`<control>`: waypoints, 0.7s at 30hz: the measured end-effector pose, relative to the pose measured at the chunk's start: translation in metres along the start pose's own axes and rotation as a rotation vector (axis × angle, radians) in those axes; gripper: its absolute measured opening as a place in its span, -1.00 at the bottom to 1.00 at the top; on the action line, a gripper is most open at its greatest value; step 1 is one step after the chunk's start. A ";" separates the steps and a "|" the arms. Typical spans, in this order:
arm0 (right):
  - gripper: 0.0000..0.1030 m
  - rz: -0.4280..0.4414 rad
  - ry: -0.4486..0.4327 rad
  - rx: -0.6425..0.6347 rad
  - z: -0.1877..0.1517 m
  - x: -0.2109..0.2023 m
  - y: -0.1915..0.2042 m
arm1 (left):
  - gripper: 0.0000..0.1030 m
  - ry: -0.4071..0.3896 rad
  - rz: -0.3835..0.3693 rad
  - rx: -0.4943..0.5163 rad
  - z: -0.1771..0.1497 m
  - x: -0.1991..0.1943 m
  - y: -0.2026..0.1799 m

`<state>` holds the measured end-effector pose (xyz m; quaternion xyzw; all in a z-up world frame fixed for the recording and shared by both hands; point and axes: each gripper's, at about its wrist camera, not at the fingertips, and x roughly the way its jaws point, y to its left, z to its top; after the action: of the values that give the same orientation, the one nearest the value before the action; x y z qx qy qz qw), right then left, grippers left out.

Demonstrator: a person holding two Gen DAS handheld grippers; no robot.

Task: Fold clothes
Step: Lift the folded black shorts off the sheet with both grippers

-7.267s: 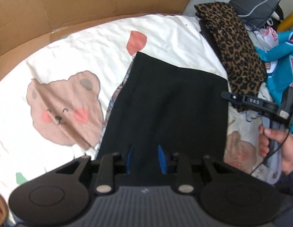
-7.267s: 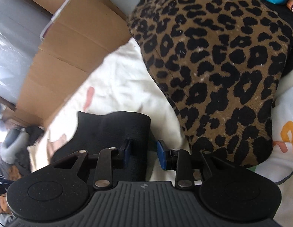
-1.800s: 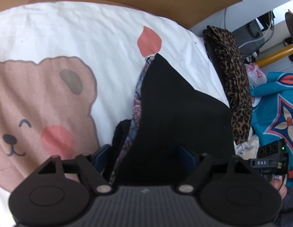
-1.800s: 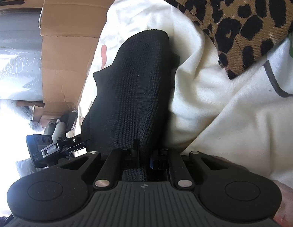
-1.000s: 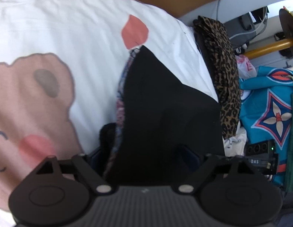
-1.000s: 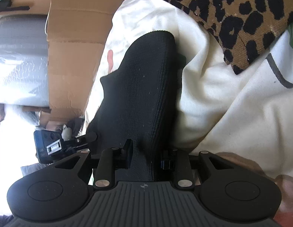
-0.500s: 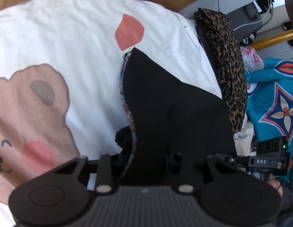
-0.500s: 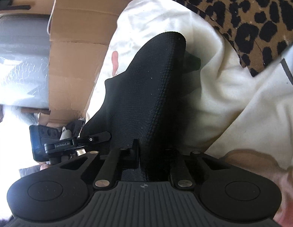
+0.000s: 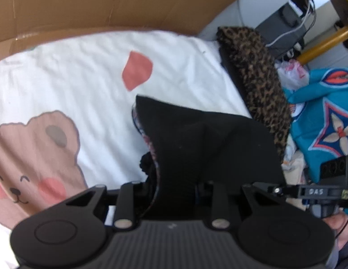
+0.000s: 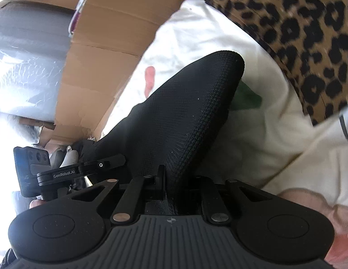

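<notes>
Both claws, left [image 9: 174, 188] and right [image 10: 177, 186], clamped on black garment [image 9: 207, 139]. Leopard-print cloth [image 9: 257, 76] just beside; cardboard [image 9: 106, 4] behind bear-print sheet [image 9: 61, 85].

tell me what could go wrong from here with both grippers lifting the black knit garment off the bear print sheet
1. The left gripper is closing on a thick bunch of the black knit garment, whose patterned lining shows at the edge; a layer could slip free.
2. The right gripper pinches only a narrow ridge, which may pull out.
3. The leopard print garment lies close and could get dragged.
</notes>
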<state>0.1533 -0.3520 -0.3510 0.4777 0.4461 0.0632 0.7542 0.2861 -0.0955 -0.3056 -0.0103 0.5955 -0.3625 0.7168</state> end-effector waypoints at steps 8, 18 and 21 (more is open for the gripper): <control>-0.84 -0.022 -0.035 -0.122 0.012 -0.024 0.023 | -0.38 -0.093 -0.003 0.002 0.000 -0.023 -0.019; -0.84 -0.012 -0.125 -0.233 0.033 -0.051 0.051 | -0.38 -0.190 -0.005 0.045 0.012 -0.053 -0.047; -0.84 -0.002 -0.148 -0.248 0.039 -0.063 0.057 | -0.38 -0.208 -0.013 0.051 0.016 -0.058 -0.055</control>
<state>0.1632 -0.3796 -0.2627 0.3837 0.3786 0.0817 0.8383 0.2705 -0.1122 -0.2267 -0.0333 0.5085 -0.3793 0.7723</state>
